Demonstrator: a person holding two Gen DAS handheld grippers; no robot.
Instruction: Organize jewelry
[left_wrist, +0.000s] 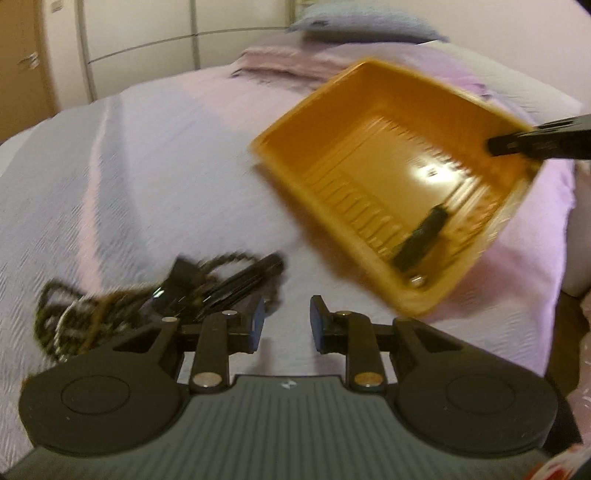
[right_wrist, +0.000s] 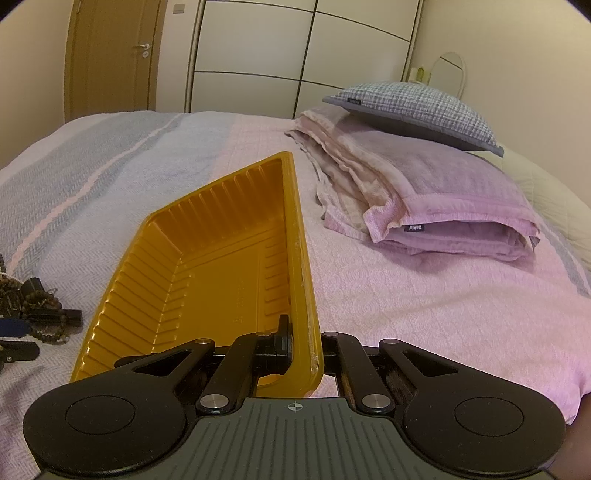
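Your left tool (left_wrist: 284, 325) hangs open and empty over the bed (left_wrist: 147, 166), with the jewelry pile (left_wrist: 147, 299), tangled bead strands and dark glossy pieces, just ahead to its left, so it is the nearer one. Your right tool (right_wrist: 306, 341) is clamped on the near wall of the ribbed, glossy yellow plastic tray (right_wrist: 207, 258), which runs lengthwise away from it, right of the pile.
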